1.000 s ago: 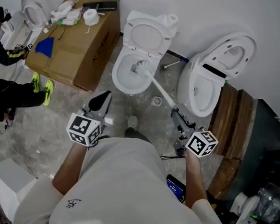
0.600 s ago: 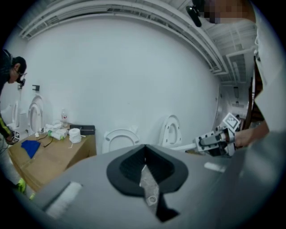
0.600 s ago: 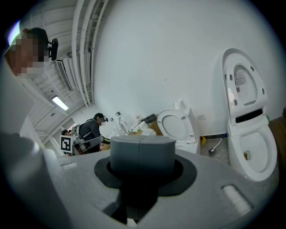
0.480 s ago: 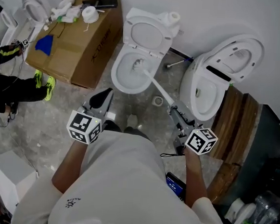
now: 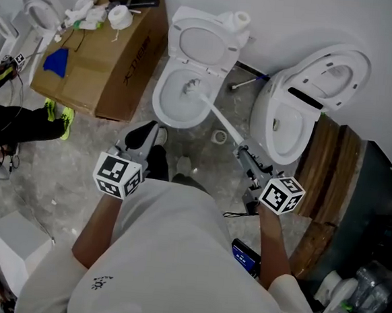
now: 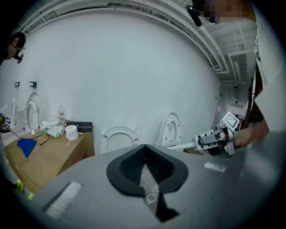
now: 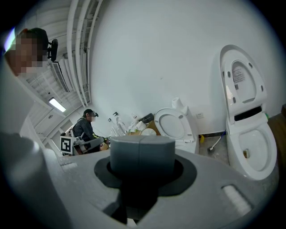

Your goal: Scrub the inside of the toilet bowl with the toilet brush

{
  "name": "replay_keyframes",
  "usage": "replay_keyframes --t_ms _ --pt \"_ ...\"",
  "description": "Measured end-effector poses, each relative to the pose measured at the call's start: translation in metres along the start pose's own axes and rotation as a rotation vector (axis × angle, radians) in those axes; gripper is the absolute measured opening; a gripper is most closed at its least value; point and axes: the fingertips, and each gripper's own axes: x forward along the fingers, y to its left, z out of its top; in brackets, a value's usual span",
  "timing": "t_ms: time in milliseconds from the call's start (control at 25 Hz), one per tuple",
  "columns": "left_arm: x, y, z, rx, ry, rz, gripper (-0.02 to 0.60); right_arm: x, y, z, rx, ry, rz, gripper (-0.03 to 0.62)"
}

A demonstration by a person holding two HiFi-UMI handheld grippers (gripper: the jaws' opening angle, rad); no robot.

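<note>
The white toilet bowl (image 5: 160,109) stands open, its lid (image 5: 201,42) leaning back against the wall. The brush head (image 5: 191,87) sits inside the bowl near its far side. Its white handle (image 5: 220,122) slants back to my right gripper (image 5: 243,152), which is shut on the handle's end, seen as a grey stub (image 7: 142,154) in the right gripper view. My left gripper (image 5: 143,137) hovers in front of the bowl, left of the handle, shut with nothing in it. The left gripper view shows the same toilet (image 6: 119,136) and the right gripper (image 6: 214,139).
A second white toilet (image 5: 291,106) with raised lid stands to the right beside wooden boards (image 5: 329,176). A cardboard box (image 5: 106,51) with tissue rolls and clutter sits to the left. A person (image 5: 10,114) sits at the far left. A plunger-like tool (image 5: 246,82) lies by the wall.
Almost nothing has moved: the brush head stays in the bowl, both grippers hold their places, and the head view has drifted slightly.
</note>
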Motion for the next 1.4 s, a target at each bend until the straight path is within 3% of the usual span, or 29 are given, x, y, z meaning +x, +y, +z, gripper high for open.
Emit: replay_keyframes --t_ms 320,800,1080,1400 --pt "0.027 0.036 -0.001 0.002 0.034 -0.043 -0.011 0.038 -0.004 0.004 -0.001 0.050 -0.029 0.150" --pt "0.082 0.107 -0.022 -0.009 0.108 -0.080 -0.011 0.114 -0.046 -0.007 0.076 0.121 -0.130 0.150" --pt "0.119 0.137 -0.050 -0.010 0.164 -0.104 -0.011 0.154 -0.081 -0.038 0.123 0.180 -0.190 0.150" --pt "0.151 0.158 -0.102 -0.041 0.246 -0.128 -0.011 0.200 -0.126 -0.099 0.174 0.278 -0.271 0.150"
